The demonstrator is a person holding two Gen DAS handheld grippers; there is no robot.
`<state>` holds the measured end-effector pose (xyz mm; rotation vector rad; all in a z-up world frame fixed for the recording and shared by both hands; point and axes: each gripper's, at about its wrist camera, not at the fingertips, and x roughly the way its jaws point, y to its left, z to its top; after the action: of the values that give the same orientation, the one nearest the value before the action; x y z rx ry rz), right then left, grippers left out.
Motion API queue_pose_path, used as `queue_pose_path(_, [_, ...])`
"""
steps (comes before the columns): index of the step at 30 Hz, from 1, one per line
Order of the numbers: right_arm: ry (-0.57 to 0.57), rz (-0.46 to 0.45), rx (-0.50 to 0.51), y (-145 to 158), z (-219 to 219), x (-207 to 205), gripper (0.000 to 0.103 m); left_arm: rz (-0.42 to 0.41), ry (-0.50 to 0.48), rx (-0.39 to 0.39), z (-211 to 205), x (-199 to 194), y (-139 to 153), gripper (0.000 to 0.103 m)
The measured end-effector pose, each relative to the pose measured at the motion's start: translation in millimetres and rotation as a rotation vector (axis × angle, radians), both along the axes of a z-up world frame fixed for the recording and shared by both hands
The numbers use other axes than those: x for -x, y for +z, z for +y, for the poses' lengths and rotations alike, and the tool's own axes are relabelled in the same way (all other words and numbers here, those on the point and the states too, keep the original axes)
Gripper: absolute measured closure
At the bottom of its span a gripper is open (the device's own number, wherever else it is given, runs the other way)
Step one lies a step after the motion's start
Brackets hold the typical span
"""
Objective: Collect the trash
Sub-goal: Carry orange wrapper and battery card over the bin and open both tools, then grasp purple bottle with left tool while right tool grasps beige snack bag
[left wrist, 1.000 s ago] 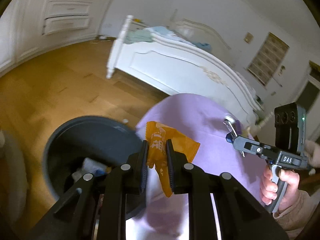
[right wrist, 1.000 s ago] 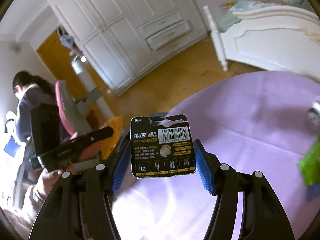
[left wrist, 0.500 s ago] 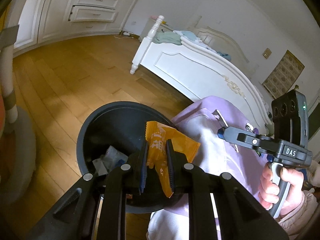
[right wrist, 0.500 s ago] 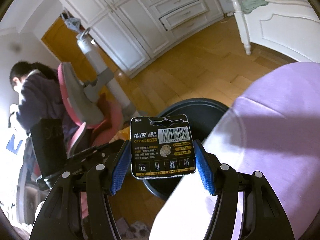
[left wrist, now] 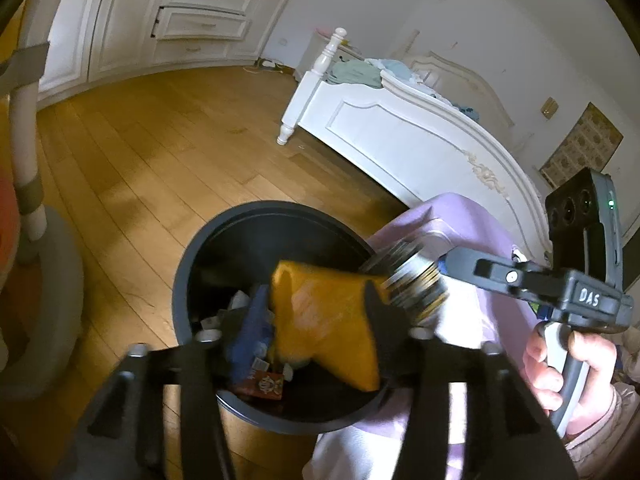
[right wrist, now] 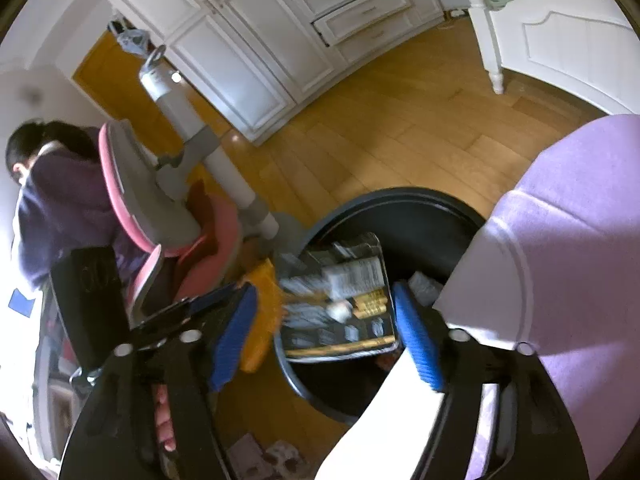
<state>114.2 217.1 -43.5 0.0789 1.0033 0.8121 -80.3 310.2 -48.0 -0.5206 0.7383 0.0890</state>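
Left wrist: left gripper (left wrist: 316,320) tilted down, opening over bin (left wrist: 192,264)

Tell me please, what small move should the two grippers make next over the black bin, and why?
Probably hold both grippers where they are with the jaws opening, then draw back. The orange wrapper between the left gripper fingers and the battery card between the right gripper fingers look blurred and loose above the black bin, so they should fall in.

Both wrist cameras look steeply down along their own jaws from close above, sharing the dark bin (left wrist: 188,280) (right wrist: 420,208), wooden floor (left wrist: 140,152) (right wrist: 400,128) and white bed (left wrist: 400,132) (right wrist: 560,40).
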Motion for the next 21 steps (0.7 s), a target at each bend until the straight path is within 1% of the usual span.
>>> queue_pose_path(1, [-0.001, 0.001, -0.004, 0, -3, 0, 0.027, -0.003, 0.003, -0.006, 0, 1, 1, 0.04])
queue_pose_path(3, [-0.007, 0.003, -0.011, 1, -9, -1, 0.027, -0.003, 0.005, -0.009, 0, 3, 2, 0.038])
queue_pose_path(8, [-0.028, 0.004, -0.048, 6, -33, 1, 0.027, -0.001, -0.012, -0.011, -10, 1, 7, 0.038])
queue_pose_path(11, [-0.055, 0.004, -0.082, 11, -59, 4, 0.027, -0.003, -0.038, -0.021, -21, -5, 10, 0.038])
queue_pose_path(14, [-0.091, -0.004, -0.116, 18, -90, 9, 0.027, -0.007, -0.084, -0.034, -41, -14, 18, 0.037])
queue_pose_path(16, [-0.119, -0.017, -0.13, 23, -111, 12, 0.027, -0.013, -0.124, -0.047, -61, -22, 23, 0.033])
queue_pose_path(17, [-0.136, -0.026, -0.136, 26, -124, 13, 0.027, -0.015, -0.147, -0.054, -72, -27, 26, 0.033])
queue_pose_path(21, [-0.218, -0.074, -0.152, 39, -183, 21, 0.027, -0.022, -0.269, -0.079, -128, -53, 35, 0.033])
